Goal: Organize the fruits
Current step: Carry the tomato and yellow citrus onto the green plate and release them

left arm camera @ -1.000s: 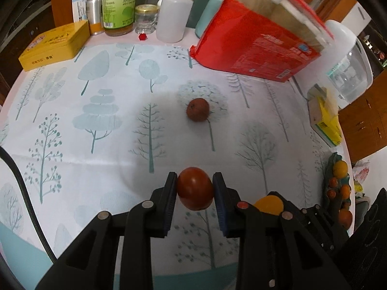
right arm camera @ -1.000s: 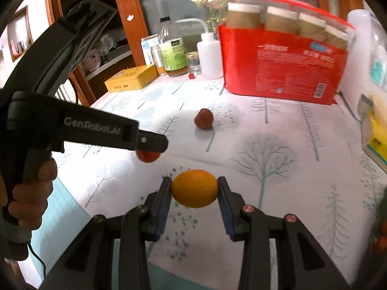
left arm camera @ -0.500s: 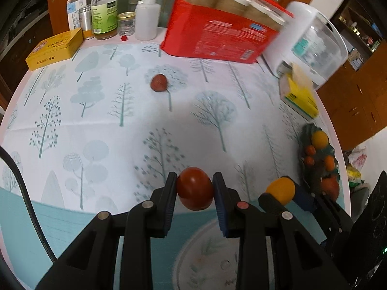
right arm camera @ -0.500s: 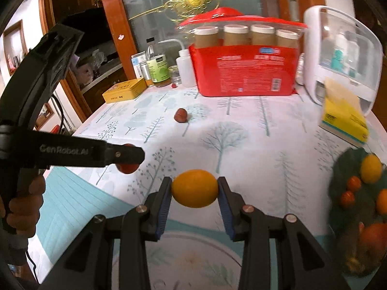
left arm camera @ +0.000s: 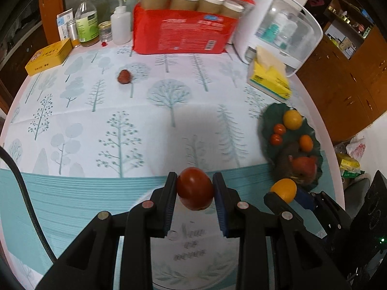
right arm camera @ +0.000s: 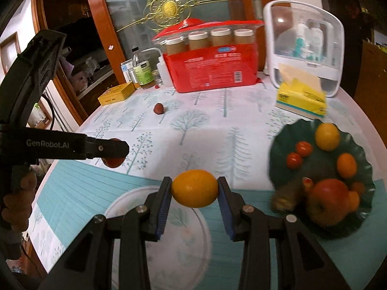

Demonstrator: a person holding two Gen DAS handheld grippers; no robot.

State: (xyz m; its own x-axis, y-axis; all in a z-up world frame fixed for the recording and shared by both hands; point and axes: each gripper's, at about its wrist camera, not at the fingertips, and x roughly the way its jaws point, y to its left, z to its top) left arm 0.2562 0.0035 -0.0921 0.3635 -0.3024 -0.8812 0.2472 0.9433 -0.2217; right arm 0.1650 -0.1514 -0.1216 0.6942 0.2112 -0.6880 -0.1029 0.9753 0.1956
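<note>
My left gripper [left arm camera: 194, 188] is shut on a red tomato [left arm camera: 195, 188] and holds it above the near edge of the table. My right gripper [right arm camera: 194, 192] is shut on an orange [right arm camera: 195, 191], which also shows in the left wrist view [left arm camera: 284, 189]. A dark green plate [right arm camera: 280, 145] at the right holds several fruits, among them an apple [right arm camera: 327, 199]; it also shows in the left wrist view [left arm camera: 266, 120]. A small dark red fruit [left arm camera: 124, 76] lies alone on the far cloth. A white round plate [right arm camera: 135, 200] lies under my right gripper.
At the back stand a red pack of jars [left arm camera: 183, 31], a white appliance [left arm camera: 278, 29], a yellow tissue pack [left arm camera: 269, 79], bottles [left arm camera: 87, 27] and a yellow tin [left arm camera: 48, 56].
Both grippers have pulled back toward the near edge and swung right with their fruits. The green plate of fruit has come fully into view.
</note>
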